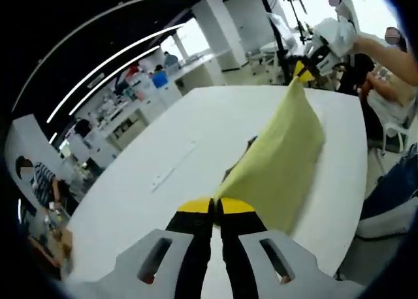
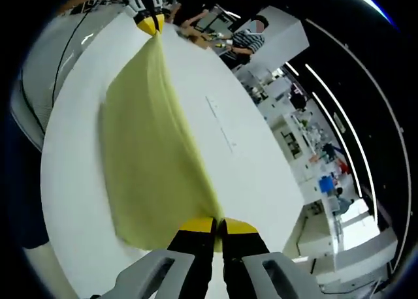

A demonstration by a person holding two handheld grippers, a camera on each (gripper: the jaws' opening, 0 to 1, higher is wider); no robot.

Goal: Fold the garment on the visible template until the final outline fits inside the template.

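Note:
A yellow-green garment [image 1: 281,155] hangs stretched between my two grippers above a white table [image 1: 163,181]. My left gripper [image 1: 215,207] is shut on one end of it, with its yellow-tipped jaws pressed together. At the far end, my right gripper [image 1: 302,69] pinches the other end. In the right gripper view the same garment [image 2: 147,155] droops down to the white table [image 2: 248,155]. There my right gripper [image 2: 217,226] is shut on the cloth, and my left gripper [image 2: 150,23] holds the far end. A faint template line [image 2: 221,124] marks the table top.
A person's arm [image 1: 385,54] reaches in behind the far gripper. The table's edge [image 1: 356,201] runs along the right, with a blue-clad leg [image 1: 392,188] beyond it. Desks, shelves and seated people [image 1: 39,181] fill the room behind.

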